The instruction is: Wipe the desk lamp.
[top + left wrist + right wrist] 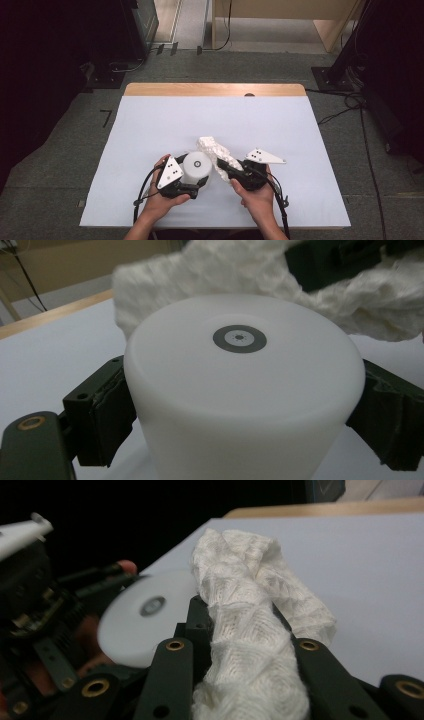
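High view: left tongs grip a white cylinder; right tongs pinch a crumpled white cloth.

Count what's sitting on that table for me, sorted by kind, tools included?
White cylindrical container: 1
White knitted cloth: 1
Handheld tool: 2, the left tool gripping the container, the right tool gripping the cloth
Total: 4

Two black hand-held grippers, bare forearms

Left gripper and right gripper — each topped by a grey three-cornered plate with dark dots, trailing a black cable; brass-ringed screw holes stud the black jaw arms.
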Tool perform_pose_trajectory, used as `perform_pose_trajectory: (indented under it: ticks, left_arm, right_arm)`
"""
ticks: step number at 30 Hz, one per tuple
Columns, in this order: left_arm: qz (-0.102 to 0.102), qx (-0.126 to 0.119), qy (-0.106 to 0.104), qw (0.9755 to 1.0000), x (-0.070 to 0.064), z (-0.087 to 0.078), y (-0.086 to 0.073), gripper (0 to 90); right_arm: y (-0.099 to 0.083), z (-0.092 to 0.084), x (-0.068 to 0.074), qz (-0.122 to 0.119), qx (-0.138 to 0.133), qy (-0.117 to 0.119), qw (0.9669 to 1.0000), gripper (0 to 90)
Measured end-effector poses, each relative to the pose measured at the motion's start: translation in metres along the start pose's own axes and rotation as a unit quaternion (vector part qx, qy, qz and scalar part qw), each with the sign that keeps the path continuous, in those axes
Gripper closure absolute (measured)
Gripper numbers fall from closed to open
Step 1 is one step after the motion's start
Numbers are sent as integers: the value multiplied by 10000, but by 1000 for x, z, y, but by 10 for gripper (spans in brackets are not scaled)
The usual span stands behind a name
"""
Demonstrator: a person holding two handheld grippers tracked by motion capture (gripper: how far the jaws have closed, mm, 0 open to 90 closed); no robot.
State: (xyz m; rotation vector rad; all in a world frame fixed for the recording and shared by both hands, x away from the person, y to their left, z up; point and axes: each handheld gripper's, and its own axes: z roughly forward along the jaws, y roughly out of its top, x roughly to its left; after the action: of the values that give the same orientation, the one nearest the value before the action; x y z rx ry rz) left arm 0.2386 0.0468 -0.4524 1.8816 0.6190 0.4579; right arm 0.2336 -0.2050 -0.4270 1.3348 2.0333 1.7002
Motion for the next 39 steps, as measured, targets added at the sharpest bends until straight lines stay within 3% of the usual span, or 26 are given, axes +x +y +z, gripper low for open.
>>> perform_pose_trajectory:
  ticks: [3, 5, 9, 14, 18, 22, 26, 30, 32, 35, 39]
  left_arm:
    - [-76, -35, 87, 9999, -4, 6, -1, 89]
    - [-179, -59, 113, 9998, -3, 7, -3, 89]
    - [-174, -16, 126, 9998, -2, 5, -3, 89]
    - [-149, 21, 93, 9998, -2, 5, -3, 89]
    - [-138, 32, 94, 9999, -2, 6, -3, 89]
    - [-140, 39, 94, 9998, -2, 5, -3, 89]
    - [-180, 61, 192, 9996, -3, 5, -2, 89]
    - [-278, 98, 601, 9978, -5, 9, 1, 89]
    - [-348, 87, 652, 9972, -4, 10, 1, 89]
    - [-362, 75, 622, 9974, -3, 9, 0, 88]
    - [-337, 78, 571, 9978, -1, 8, -1, 89]
  right_arm:
    - [4, -5, 6, -73, -274, 58, 9996, 739]
    - [3, -4, 7, -66, -248, -47, 9997, 741]
    - [-12, 5, 4, 83, -114, -122, 9998, 745]
    - [-31, 17, -2, 242, 303, -357, 9986, 747]
    - [-48, 28, -9, 316, 720, -535, 9955, 749]
    - [-52, 30, -11, 340, 843, -538, 9944, 749]
    - [-44, 21, -6, 270, 486, -365, 9978, 748]
    - [-25, 5, 4, 93, -108, -104, 9998, 746]
    - [-20, 2, 9, -90, -165, -180, 9997, 745]
    - [-23, 6, 8, -132, -15, -230, 9996, 745]
    - [-45, 27, -3, 80, 655, -316, 9973, 744]
